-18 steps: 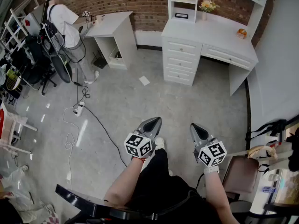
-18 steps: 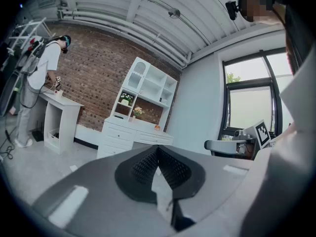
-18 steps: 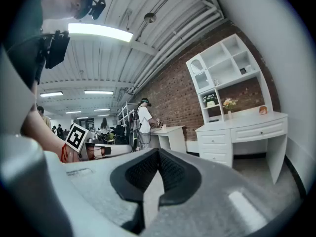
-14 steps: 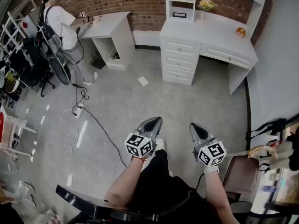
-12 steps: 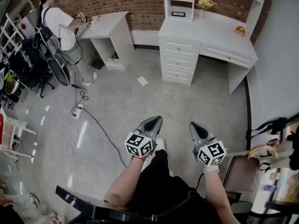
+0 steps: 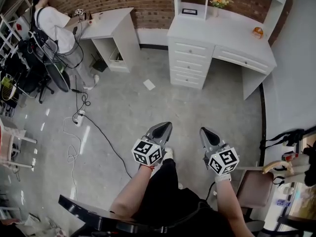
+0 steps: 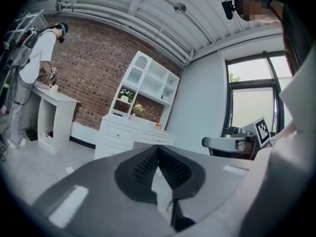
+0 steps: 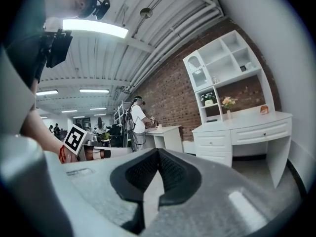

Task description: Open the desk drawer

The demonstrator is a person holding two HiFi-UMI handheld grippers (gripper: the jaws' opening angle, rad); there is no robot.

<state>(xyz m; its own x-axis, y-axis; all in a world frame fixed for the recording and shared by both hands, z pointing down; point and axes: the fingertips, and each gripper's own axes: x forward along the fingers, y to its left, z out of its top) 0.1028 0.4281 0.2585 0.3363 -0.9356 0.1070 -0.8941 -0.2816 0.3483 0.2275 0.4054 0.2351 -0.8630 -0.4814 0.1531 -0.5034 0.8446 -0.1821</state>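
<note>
The white desk (image 6: 222, 36) stands against the brick wall, across the floor from me. Its stack of drawers (image 6: 190, 63) and the long drawer (image 6: 242, 60) under the top are all closed. My left gripper (image 6: 160, 128) and right gripper (image 6: 205, 132) hang side by side over the grey floor, well short of the desk, both shut with nothing in them. In the left gripper view the desk (image 7: 129, 131) lies far beyond the left gripper (image 7: 157, 151). In the right gripper view the desk (image 8: 242, 132) shows to the right of the right gripper (image 8: 158, 156).
A second white desk (image 6: 111, 26) stands at the back left with a person (image 6: 49, 21) at it. Cables and a power strip (image 6: 79, 116) run over the floor at left, and a paper scrap (image 6: 148, 84) lies before the drawers. A brown chair (image 6: 254, 186) is at my right.
The head view has drifted a little forward and to the right, so the room's left side slid outward. Both grippers keep their pose, shut and side by side.
</note>
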